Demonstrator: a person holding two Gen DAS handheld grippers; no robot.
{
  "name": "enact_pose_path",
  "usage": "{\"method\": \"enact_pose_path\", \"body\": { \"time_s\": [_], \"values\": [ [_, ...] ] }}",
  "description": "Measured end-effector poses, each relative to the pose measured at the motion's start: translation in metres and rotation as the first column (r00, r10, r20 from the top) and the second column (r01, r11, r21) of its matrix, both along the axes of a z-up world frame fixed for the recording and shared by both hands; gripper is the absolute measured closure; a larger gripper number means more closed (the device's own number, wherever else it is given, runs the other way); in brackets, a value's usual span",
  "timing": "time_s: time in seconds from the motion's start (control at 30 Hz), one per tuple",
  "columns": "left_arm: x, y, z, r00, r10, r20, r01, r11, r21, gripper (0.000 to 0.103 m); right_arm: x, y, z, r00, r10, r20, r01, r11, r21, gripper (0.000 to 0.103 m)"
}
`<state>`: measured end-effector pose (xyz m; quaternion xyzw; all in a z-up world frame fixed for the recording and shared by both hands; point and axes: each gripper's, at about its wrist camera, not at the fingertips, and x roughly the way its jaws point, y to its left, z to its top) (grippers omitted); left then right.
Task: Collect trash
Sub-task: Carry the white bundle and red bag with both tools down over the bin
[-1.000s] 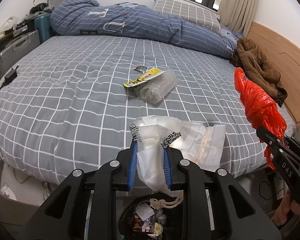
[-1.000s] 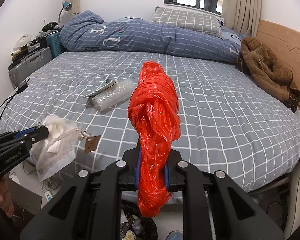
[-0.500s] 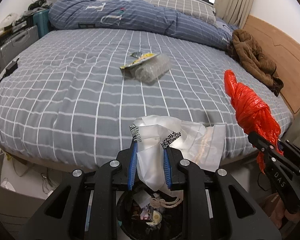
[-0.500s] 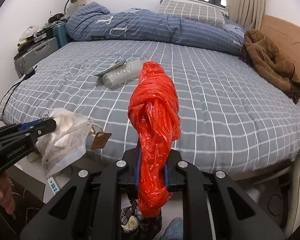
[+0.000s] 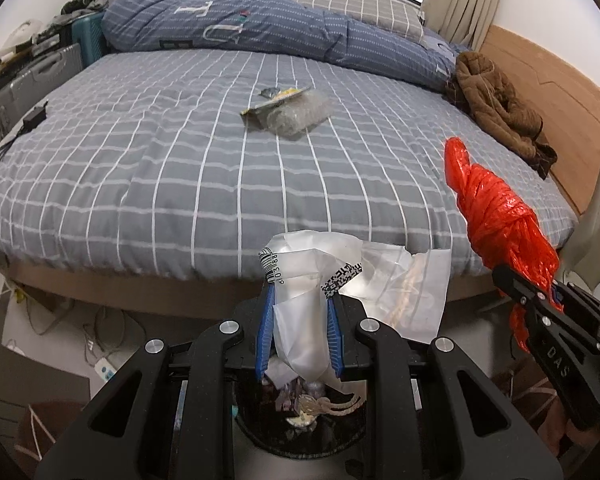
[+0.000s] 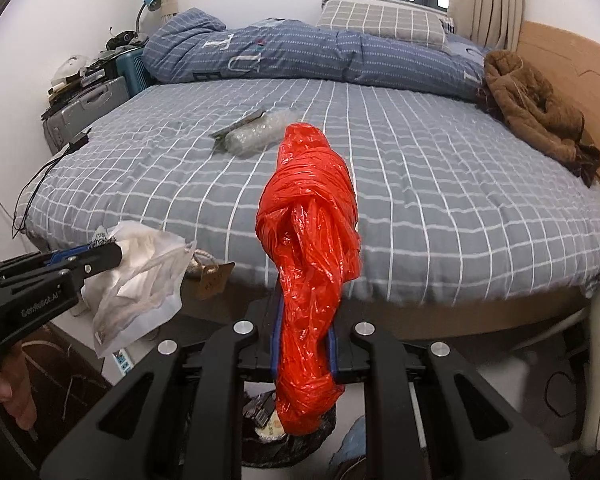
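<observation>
We are holding the left gripper (image 5: 300, 320), clamped on a clear plastic bag (image 5: 340, 280), and the right gripper (image 6: 303, 344), clamped on a red bag (image 6: 310, 240), above the trash bin (image 5: 300, 428), likely for dropping.

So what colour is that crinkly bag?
Bright red plastic bag, clearest in the right wrist view.

A wide bed (image 5: 180, 168) has a grey checked cover. A rolled blue duvet (image 5: 260, 36) and a checked pillow (image 5: 360, 4) lie at its far side. A brown jacket (image 5: 496, 100) lies beside the wooden headboard (image 5: 560, 92). Suitcases (image 5: 40, 76) stand at left.
</observation>
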<state>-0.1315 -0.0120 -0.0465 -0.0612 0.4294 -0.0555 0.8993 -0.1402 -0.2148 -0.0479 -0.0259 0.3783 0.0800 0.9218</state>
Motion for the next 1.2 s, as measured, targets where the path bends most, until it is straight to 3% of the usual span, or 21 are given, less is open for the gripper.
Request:
{"method": "enact_pose_path", "body": {
  "time_s": [0.6,1.2],
  "values": [
    [-0.044,0.007,-0.006,0.997,0.042,-0.062,-0.041,0.999,0.013,0.081,-0.039,-0.008,-0.007,0.998,-0.021,-0.065,0.020,1.000,-0.014,0.088],
    [-0.034,0.013,-0.091,0.972,0.053,-0.227,-0.049,0.998,0.025,0.081,-0.027,0.013,-0.085,0.966,-0.002,-0.258,-0.010,0.999,-0.045,0.088]
  ]
}}
